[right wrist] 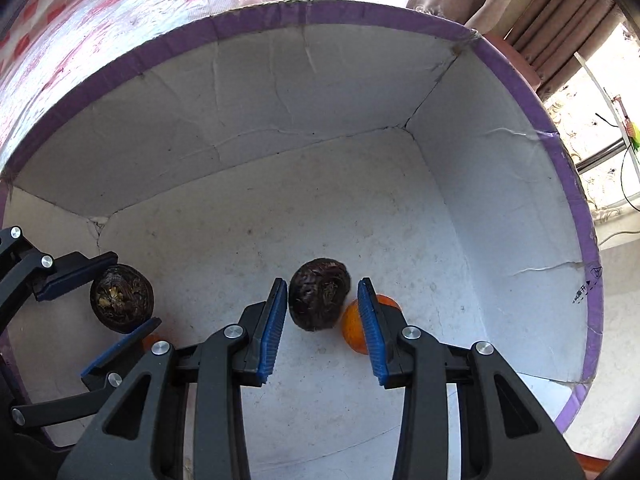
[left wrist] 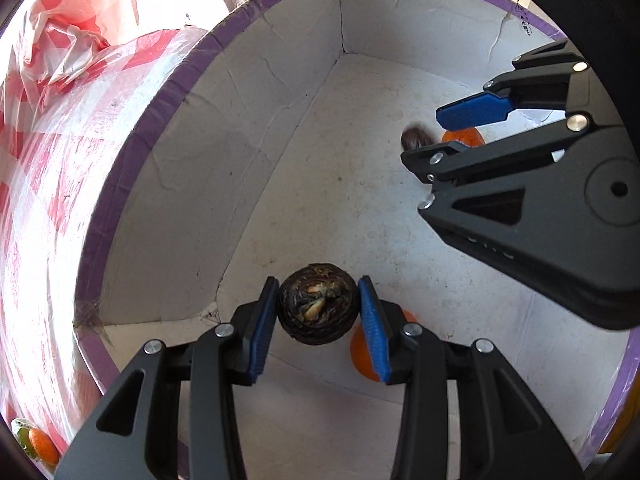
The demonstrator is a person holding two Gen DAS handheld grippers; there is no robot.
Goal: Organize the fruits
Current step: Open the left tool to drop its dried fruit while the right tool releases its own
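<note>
Right now both hands are down inside the white box (left wrist: 240,140), and this looks like the step of putting fruit in. Far left, outside the box, lies a red and white bag (left wrist: 60,120). Next comes the left gripper (left wrist: 319,296). Its jaws are squeezed tight on a dark fruit (left wrist: 318,308), which is held low in the box with an orange (left wrist: 362,356) lying under it. Further right is the right gripper (right wrist: 322,292). Its jaws are loose. The second dark fruit (right wrist: 320,294) is between them with a gap on one side, and it seems to rest on the box floor, right by the other orange (right wrist: 352,330). I think this step is nearly done. Next the left jaws should open too, low and gently so the fruit does not roll. Then both hands should lift straight up, clear of the walls.
</note>
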